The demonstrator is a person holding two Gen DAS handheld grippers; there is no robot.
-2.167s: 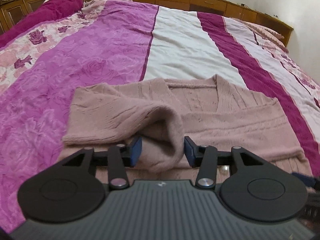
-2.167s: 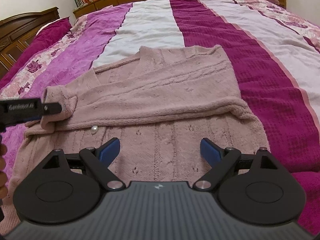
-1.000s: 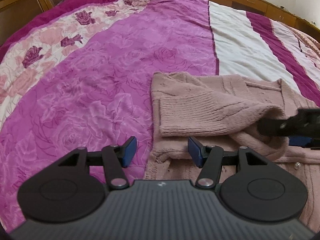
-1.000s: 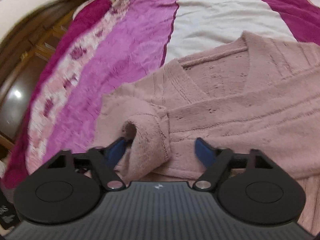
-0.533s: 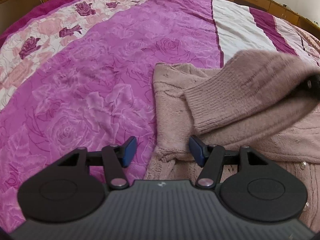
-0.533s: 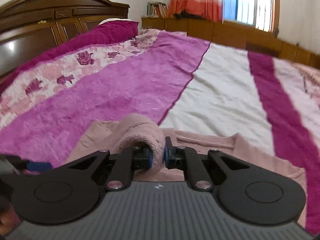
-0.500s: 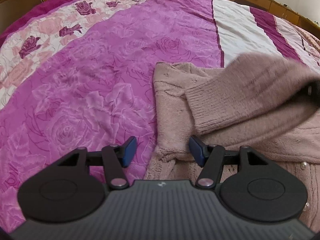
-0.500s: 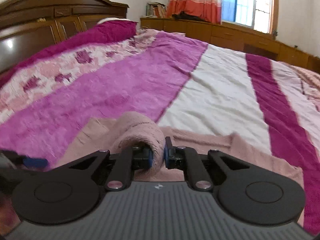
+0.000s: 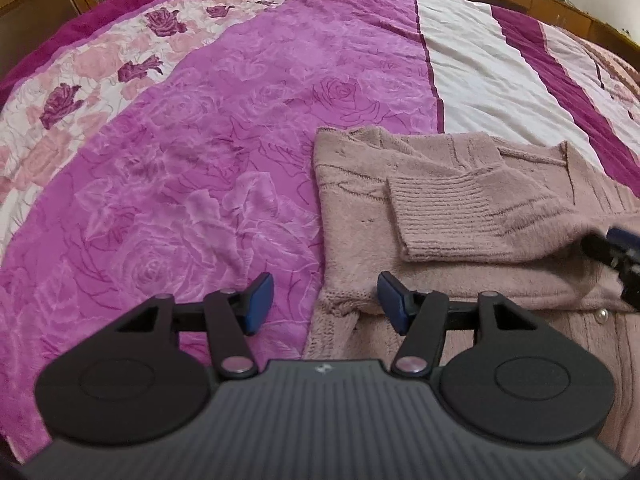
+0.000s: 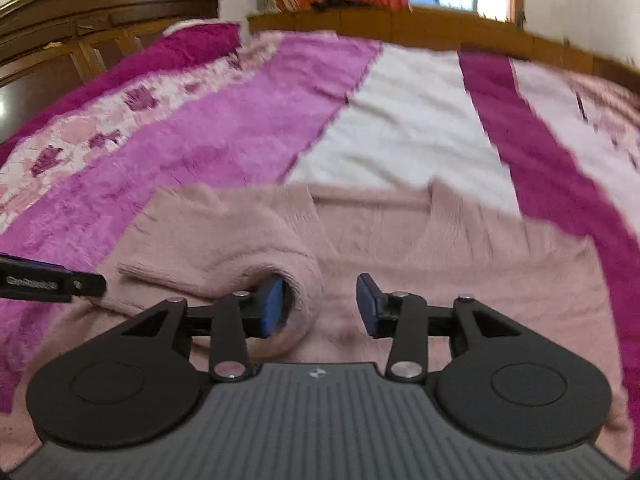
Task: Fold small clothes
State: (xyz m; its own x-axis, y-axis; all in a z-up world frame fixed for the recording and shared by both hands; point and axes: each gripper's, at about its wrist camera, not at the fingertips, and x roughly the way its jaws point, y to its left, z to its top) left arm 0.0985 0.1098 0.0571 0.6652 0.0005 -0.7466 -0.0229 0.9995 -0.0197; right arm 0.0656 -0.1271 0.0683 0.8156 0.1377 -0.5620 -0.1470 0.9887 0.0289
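Observation:
A dusty-pink knitted sweater [image 9: 360,216] lies flat on the bed, one sleeve folded across its chest with the ribbed cuff [image 9: 440,216] toward the left edge. My left gripper [image 9: 325,300] stands open and low over the sweater's left edge, its pads clear of the knit. My right gripper [image 10: 320,306] has its jaws opening. Its left pad sits inside the sleeve's rolled mouth [image 10: 296,280], and the knit lies loose between the pads. One finger of the right gripper [image 9: 612,246] shows at the left wrist view's right edge.
The bedspread [image 9: 200,160] runs in purple rose, white and magenta stripes. A dark wooden headboard [image 10: 100,12] stands at the left. Low wooden cabinets [image 10: 400,20] and a curtained window line the far wall. The left gripper's finger [image 10: 52,282] reaches in from the left.
The right gripper had shut on the sleeve cuff and held it up. Now its jaws stand apart and the sleeve lies down across the sweater. The left gripper has stayed put.

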